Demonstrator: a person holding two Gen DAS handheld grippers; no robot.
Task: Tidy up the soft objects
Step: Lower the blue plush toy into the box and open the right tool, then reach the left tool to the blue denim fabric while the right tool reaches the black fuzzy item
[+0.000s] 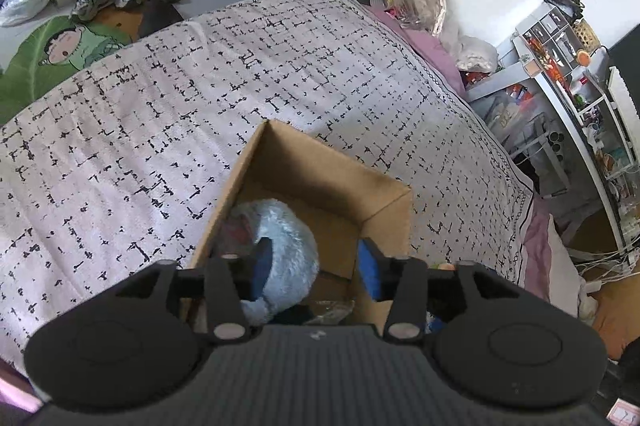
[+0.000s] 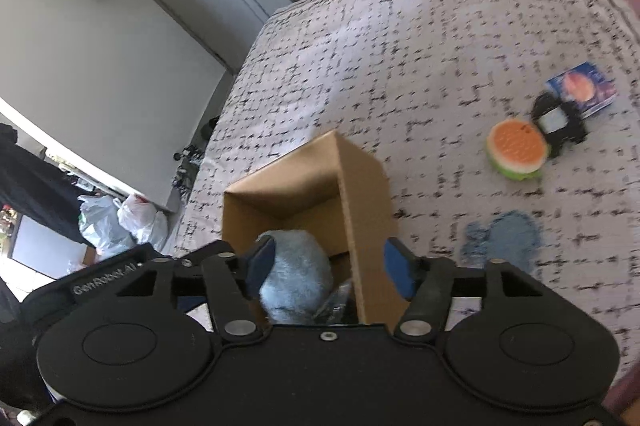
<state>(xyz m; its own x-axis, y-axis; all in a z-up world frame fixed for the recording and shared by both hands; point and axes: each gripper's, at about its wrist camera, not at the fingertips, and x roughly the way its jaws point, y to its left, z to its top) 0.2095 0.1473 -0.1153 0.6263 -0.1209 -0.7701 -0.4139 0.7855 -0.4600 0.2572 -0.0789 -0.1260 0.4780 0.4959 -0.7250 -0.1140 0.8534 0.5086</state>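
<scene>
On the bed, the burger plush lies ahead-right of the right gripper, nearer than the left gripper; both fingers apart, empty.

Bright daylight; strong fisheye bending at edges; right wrist view motion-blurred, left sharp.

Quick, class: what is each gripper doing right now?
Left gripper: open, holding nothing, over the cardboard box.
Right gripper: open, holding nothing.

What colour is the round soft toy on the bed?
Orange top, green rim; right wrist view.
</scene>
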